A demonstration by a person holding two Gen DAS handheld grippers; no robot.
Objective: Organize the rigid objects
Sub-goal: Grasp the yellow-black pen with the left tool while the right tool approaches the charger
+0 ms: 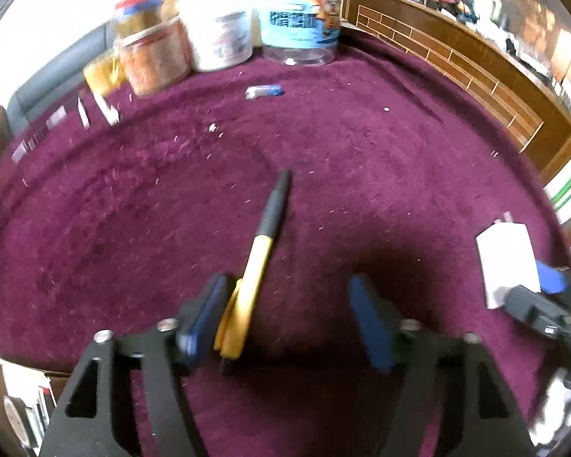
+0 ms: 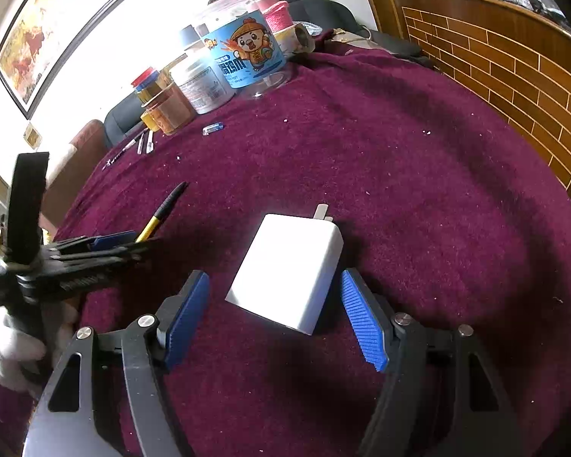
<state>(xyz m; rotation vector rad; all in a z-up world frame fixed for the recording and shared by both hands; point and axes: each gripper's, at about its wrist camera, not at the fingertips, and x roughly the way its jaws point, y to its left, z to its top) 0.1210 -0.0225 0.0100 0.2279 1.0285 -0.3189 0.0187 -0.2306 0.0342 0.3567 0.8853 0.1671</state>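
Left claw open, yellow-black pen lying against its left pad, not pinched. Right claw open, straddling white charger on the maroon surface, lined up to close on its flat sides.

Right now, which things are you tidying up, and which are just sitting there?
In the job:
yellow and black pen, between the left gripper fingers
white charger, between the right gripper fingers

Just lying about:
jars
small blue lighter
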